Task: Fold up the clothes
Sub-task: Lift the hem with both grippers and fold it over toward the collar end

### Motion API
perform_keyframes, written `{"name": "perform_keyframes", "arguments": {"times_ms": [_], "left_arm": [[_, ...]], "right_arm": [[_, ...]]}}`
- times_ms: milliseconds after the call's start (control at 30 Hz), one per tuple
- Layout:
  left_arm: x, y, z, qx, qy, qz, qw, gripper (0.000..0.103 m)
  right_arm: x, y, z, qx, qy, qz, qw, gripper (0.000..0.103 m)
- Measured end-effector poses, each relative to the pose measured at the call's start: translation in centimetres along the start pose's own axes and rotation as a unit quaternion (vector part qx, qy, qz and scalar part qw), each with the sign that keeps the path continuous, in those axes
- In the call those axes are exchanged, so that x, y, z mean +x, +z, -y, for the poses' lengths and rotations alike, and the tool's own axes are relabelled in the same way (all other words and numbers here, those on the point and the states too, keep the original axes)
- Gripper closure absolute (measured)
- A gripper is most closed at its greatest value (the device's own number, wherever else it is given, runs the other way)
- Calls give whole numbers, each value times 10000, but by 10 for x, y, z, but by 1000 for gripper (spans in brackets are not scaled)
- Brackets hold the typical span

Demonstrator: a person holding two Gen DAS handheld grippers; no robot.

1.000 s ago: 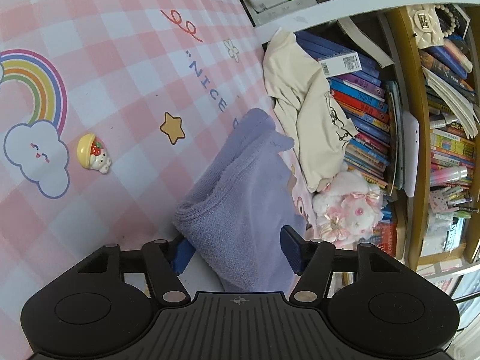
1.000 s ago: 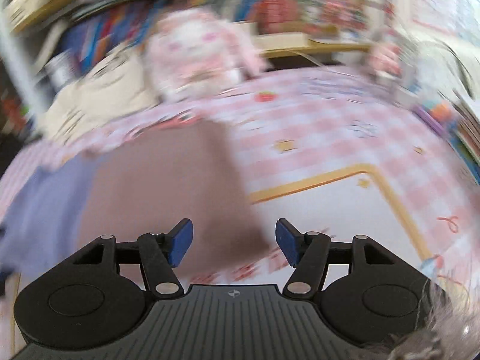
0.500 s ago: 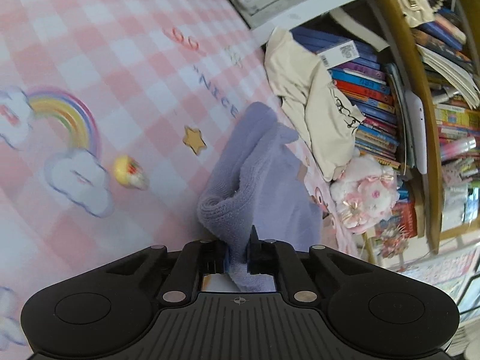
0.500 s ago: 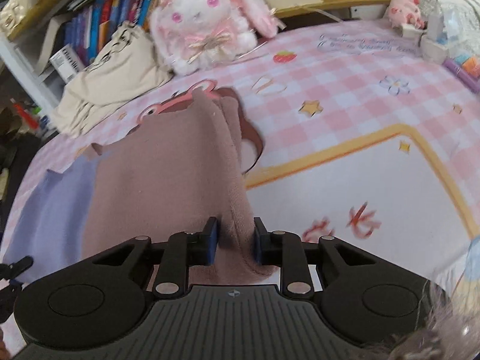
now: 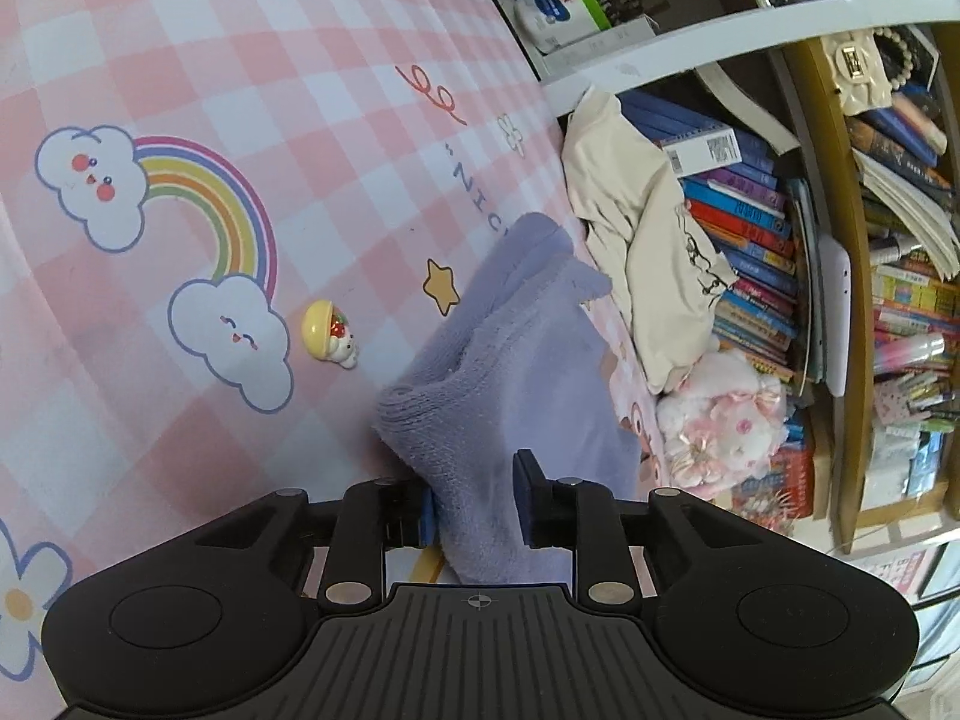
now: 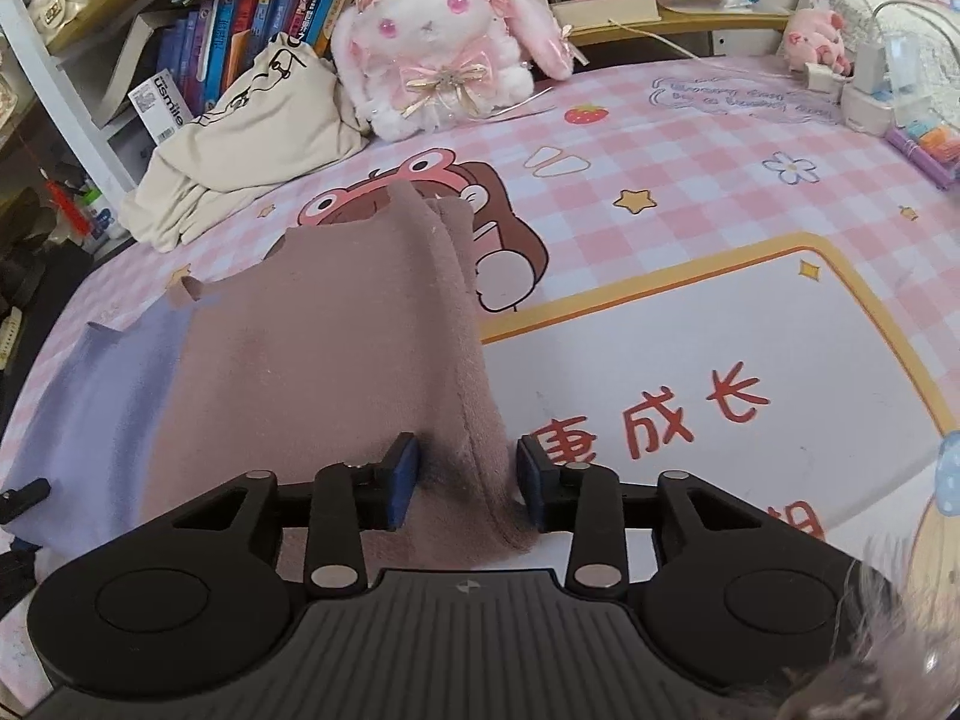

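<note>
Now the folded towel (image 5: 510, 396), lilac at the left tool (image 5: 474, 507) and mauve-brown at the right tool (image 6: 465, 489), lies flat on the pink checked surface (image 5: 252, 90); its long axis runs across, from one tool to the other. Both tools' jaws are opening, each with a towel corner between the pads; left pad touches cloth on one side, right tool's pads stand apart from the fold. Plush rabbit (image 6: 438, 54) and cream garment (image 6: 258, 144) sit behind the towel.

Left gripper (image 5: 474, 504) jaws opening, lavender cloth (image 5: 510, 384) still between them (fold bunched at 12 o'clock); small toy figure (image 5: 329, 333) at 10 o'clock on pink checked mat (image 5: 240, 60).
</note>
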State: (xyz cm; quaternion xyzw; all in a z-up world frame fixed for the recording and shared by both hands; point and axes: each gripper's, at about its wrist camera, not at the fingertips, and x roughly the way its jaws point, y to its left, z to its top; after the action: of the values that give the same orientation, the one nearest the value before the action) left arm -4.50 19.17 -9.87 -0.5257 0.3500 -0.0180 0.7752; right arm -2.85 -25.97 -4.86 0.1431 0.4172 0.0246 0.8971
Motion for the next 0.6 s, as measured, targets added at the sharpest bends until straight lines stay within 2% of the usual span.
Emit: {"name": "perform_keyframes", "arguments": {"times_ms": [233, 400, 600], "left_arm": [[0, -3, -2, -90, -11, 108, 9999, 83], [-1, -9, -2, -169, 48, 303, 9994, 83], [-2, -20, 5, -210, 284, 623, 9974, 84]], "right_arm": [[-16, -7, 1, -307, 46, 29, 9995, 63], [-30, -14, -1, -619, 243, -47, 9978, 46], [-39, -20, 1, -1157, 405, -219, 9922, 46]]}}
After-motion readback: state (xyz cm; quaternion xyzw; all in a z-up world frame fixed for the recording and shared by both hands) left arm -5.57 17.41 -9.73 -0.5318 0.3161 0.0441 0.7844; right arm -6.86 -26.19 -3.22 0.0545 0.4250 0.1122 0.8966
